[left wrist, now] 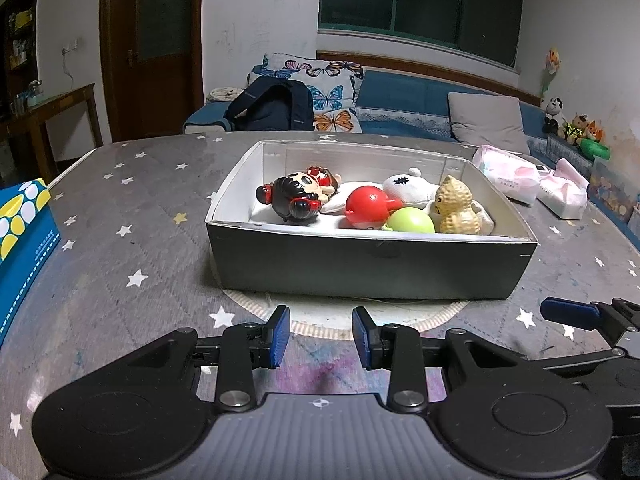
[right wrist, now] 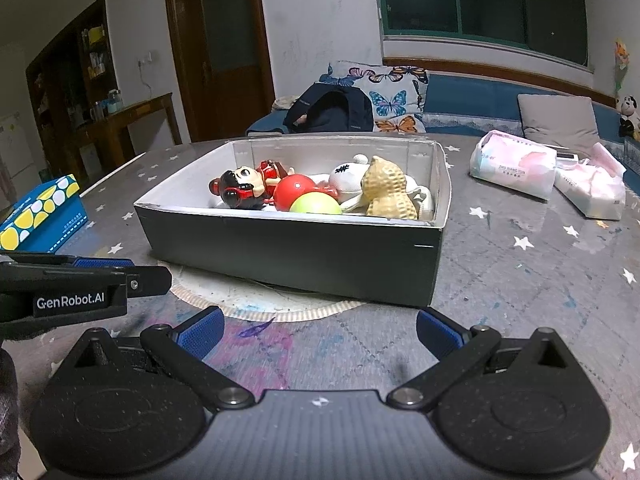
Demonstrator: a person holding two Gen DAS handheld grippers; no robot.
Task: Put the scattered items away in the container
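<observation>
Box (left wrist: pixel 360 264) sat dead ahead of both grippers, long axis across the view, near wall facing them. Toys (left wrist: pixel 372 204) all lay inside; none seen loose on table (left wrist: pixel 120 280).

L gripper (left wrist: pixel 321 331): part open, empty. R gripper (right wrist: pixel 320 334): wide open, empty. Both near box, apart from it; neither clearly nearer. Bare table between.

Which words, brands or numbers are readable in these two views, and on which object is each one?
"GenRobot.AI": white print on the left tool.
Tissue pack: printed line too small to read.
Blue patterned box: side print too small to read.
Nothing else is readable.
</observation>
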